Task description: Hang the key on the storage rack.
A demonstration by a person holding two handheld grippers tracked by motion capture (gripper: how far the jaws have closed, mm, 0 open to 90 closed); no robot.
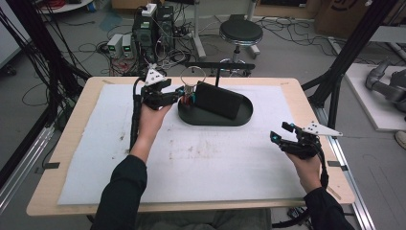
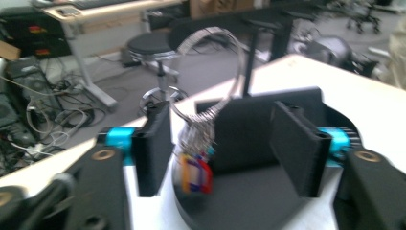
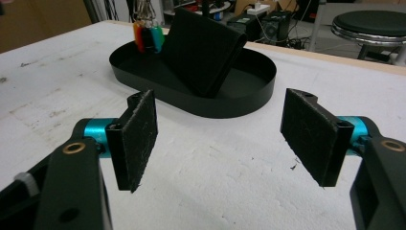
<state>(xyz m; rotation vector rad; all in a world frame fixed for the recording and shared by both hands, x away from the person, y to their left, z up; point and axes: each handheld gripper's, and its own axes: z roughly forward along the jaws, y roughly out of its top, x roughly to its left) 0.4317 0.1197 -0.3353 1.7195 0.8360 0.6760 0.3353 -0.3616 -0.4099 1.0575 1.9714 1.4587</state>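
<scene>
Keys [image 1: 188,97] on a big wire ring [image 1: 192,75] sit at the left end of the black oval tray [image 1: 242,119], their coloured tags resting inside the tray and the ring standing up above them. My left tool [image 1: 178,94] is at that spot, over the left edge of the tray; in the left gripper view its jaws stand spread, one on either side of the keys [image 2: 195,165], and the pads do not press on them. That view is blurred, so I cannot tell whether a pad brushes the ring [image 2: 210,72]. Just right of the keys, a black wallet [image 1: 218,99] leans upright in the middle of the tray. The tray rests on the white mat [image 1: 201,163] that covers the worktop [image 1: 76,124]. Well apart from it, near the right edge of the mat, my right tool [image 1: 279,136] hangs above bare mat with its jaws spread wide and nothing between them; its view looks across at the tray [image 3: 239,103], the wallet [image 3: 203,50] and the tags [image 3: 147,36].
</scene>
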